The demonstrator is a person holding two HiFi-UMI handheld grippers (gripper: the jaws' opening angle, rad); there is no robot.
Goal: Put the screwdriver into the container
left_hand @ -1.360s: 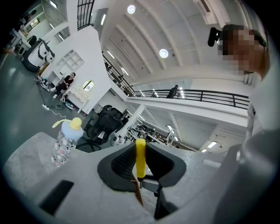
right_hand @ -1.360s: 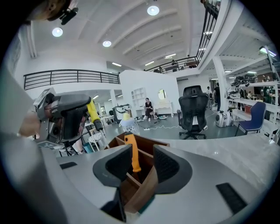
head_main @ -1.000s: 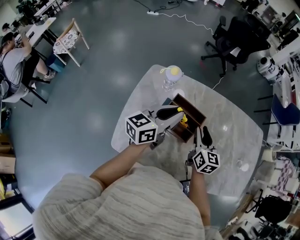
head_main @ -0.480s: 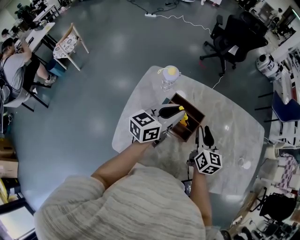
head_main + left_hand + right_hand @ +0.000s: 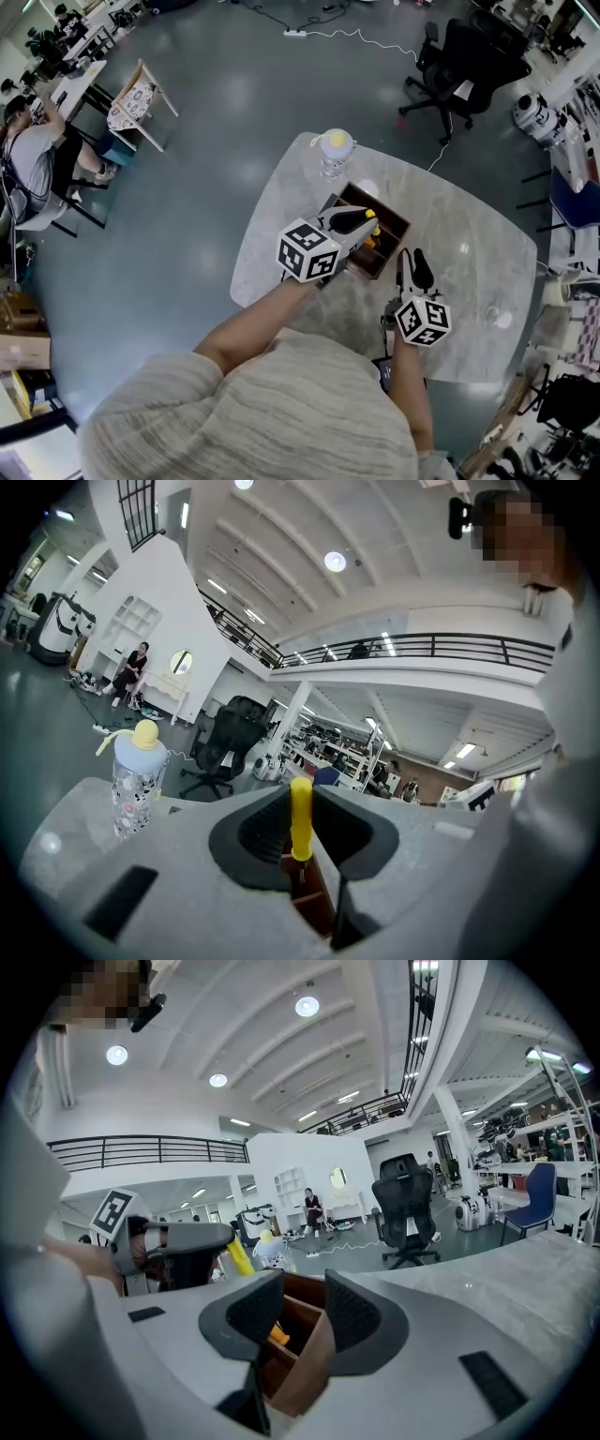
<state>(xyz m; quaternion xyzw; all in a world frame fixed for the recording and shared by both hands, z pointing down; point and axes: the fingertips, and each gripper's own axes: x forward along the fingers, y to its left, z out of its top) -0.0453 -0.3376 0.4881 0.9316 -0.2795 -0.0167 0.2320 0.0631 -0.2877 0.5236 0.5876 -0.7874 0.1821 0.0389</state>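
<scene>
Screwdriver [image 5: 300, 808] is clamped upright by its yellow handle in the left gripper [image 5: 364, 221], tip pointed down over the wooden box [image 5: 397, 221] on the table [image 5: 469, 272]. Right gripper [image 5: 411, 261] is held just beside the box, jaws apart, nothing pinched, with the box corner seen between them.

Room by the box [image 5: 394, 219]
Bare table [image 5: 469, 272] to its right; a bottle [image 5: 333, 153] stands near its far corner.

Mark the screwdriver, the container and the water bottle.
screwdriver [image 5: 300, 817], left gripper view, on its yellow handle.
container [image 5: 300, 1377], right gripper view, on its near wooden wall.
water bottle [image 5: 134, 794], left gripper view, on its clear patterned body.
</scene>
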